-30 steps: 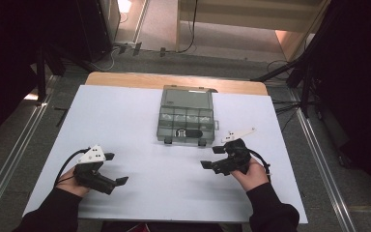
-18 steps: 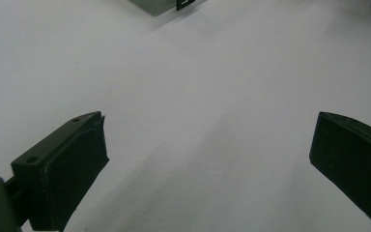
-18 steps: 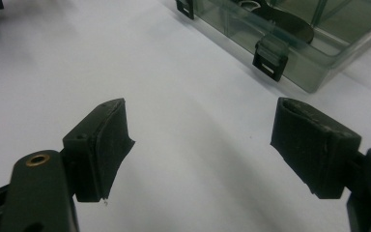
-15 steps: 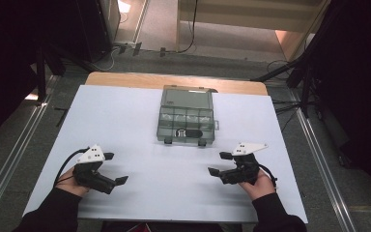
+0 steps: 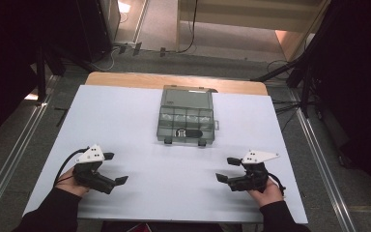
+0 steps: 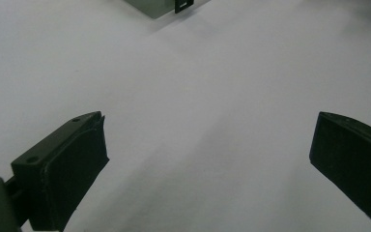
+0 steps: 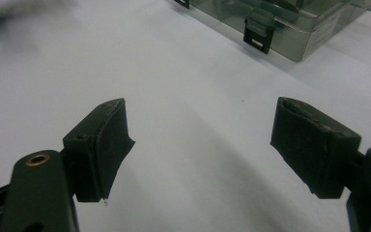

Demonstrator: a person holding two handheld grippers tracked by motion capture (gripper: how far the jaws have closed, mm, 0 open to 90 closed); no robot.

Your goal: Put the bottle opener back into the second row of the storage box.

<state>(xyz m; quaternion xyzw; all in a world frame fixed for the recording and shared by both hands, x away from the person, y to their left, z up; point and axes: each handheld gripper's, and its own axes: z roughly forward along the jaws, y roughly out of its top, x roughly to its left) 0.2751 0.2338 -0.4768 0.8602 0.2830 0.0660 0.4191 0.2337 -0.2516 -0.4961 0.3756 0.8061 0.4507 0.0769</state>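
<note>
A grey translucent compartment box (image 5: 186,116) with a shut lid and two black latches lies at the middle of the white table (image 5: 125,116). Its corner (image 6: 162,6) shows at the top of the left gripper view, and its latched front (image 7: 290,24) at the top right of the right gripper view. My left gripper (image 5: 115,169) rests near the front left of the table, open, jaws empty and pointing right. My right gripper (image 5: 227,169) rests near the front right, open and empty, jaws pointing left. In both gripper views (image 6: 207,159) (image 7: 200,145) bare white table lies between the jaws.
A strip of wooden tabletop (image 5: 125,79) shows beyond the white sheet. Metal rails (image 5: 9,159) run along the floor on both sides, and cables and stand legs (image 5: 290,72) lie behind the table. Wide bare white surface lies between the grippers and the box.
My right gripper has drawn back from beside the box's front right corner toward the table's front edge. The left gripper has stayed in place.
</note>
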